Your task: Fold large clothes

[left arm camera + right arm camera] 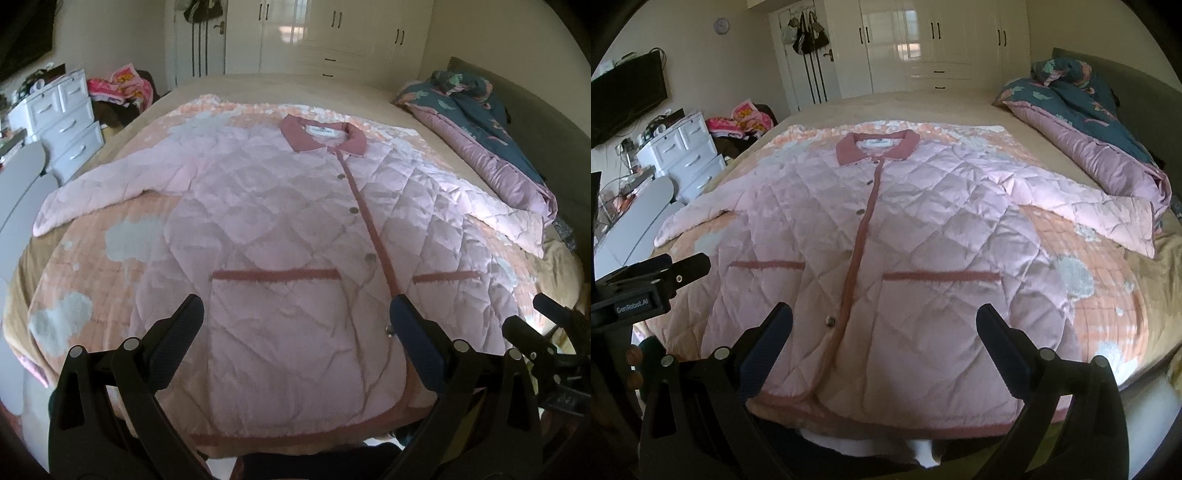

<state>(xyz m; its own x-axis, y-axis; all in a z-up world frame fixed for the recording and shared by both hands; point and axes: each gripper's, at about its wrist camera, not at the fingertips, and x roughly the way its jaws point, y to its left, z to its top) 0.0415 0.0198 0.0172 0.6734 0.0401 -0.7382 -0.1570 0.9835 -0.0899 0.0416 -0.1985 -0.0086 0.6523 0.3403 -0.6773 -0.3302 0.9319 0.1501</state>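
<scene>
A pink quilted jacket (280, 229) (886, 236) lies flat and buttoned on the bed, collar (877, 147) away from me, both sleeves spread out to the sides, hem at the near edge. My left gripper (295, 314) hovers open above the hem, over the left pocket. My right gripper (884, 321) is open too, above the hem near the button placket, holding nothing. In the left wrist view the right gripper shows as a black body (554, 332) at the right edge. In the right wrist view the left gripper body (646, 288) sits at the left edge.
The jacket rests on a peach floral quilt (1089, 266) over the bed. A rolled purple and teal duvet (1108, 147) lies along the right side. White drawers (683, 158) and a pile of clothes (742, 122) stand left of the bed; wardrobes (942, 40) behind.
</scene>
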